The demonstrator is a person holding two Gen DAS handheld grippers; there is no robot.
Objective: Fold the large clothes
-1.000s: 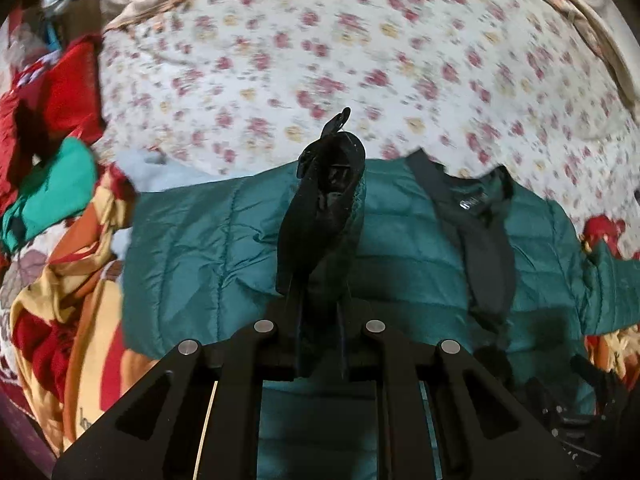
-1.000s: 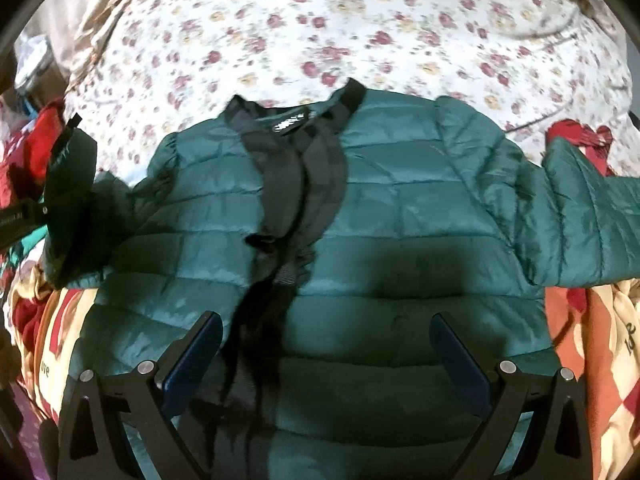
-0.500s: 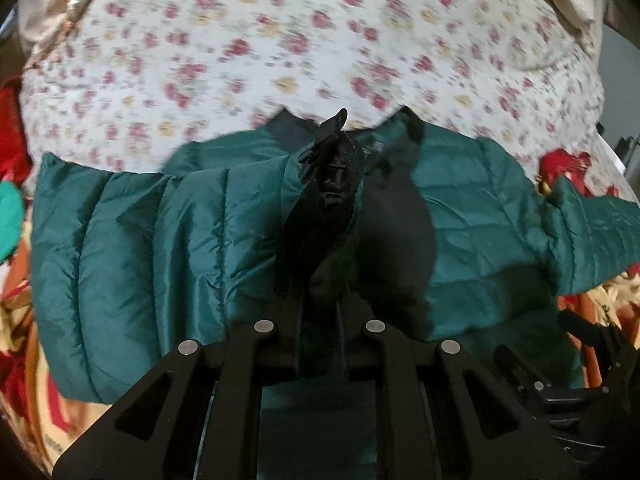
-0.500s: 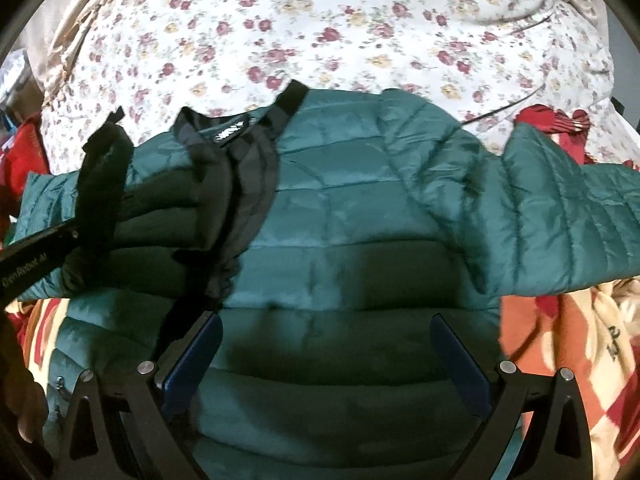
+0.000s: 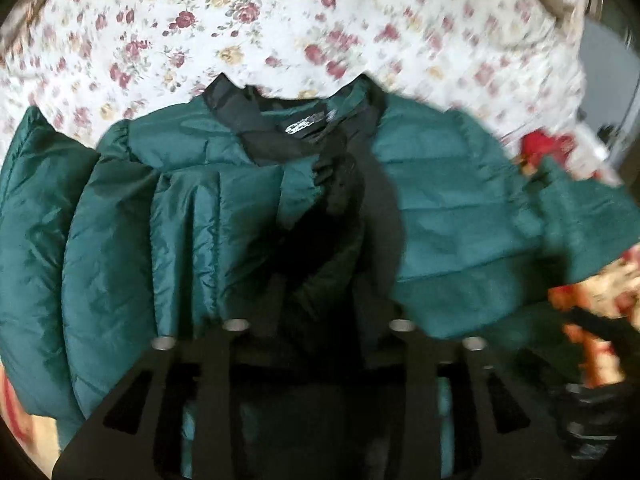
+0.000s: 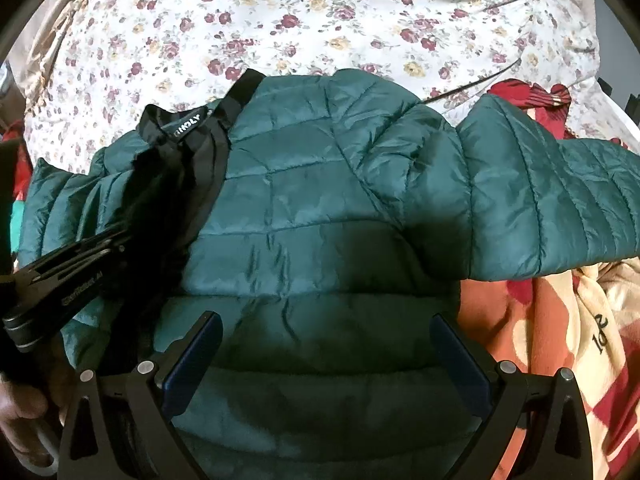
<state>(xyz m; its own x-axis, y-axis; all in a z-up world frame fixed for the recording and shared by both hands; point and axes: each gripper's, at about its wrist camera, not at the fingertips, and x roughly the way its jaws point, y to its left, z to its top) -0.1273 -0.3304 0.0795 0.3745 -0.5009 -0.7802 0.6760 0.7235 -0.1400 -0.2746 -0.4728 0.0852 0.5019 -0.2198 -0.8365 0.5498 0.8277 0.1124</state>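
Observation:
A dark green quilted jacket (image 6: 320, 208) with a black collar (image 6: 188, 128) lies front up on a floral bedsheet (image 6: 280, 24). My left gripper (image 5: 320, 216) is shut on the black cuff of the jacket's left sleeve (image 5: 192, 220) and holds it over the chest, just below the collar (image 5: 280, 128). It shows at the left of the right wrist view (image 6: 132, 216). My right gripper (image 6: 326, 344) is open and empty, low over the jacket's lower body. The other sleeve (image 6: 560, 200) stretches out to the right.
A red, orange and cream blanket (image 6: 560, 340) lies under the jacket at the right. A red cloth (image 6: 528, 96) lies beyond the outstretched sleeve. More clothes sit at the far left (image 6: 16, 216). The floral sheet covers the far half of the bed.
My left gripper has carried the sleeve cuff rightward across the jacket, so the sleeve now lies folded over the chest. The right gripper has stayed open over the lower body.

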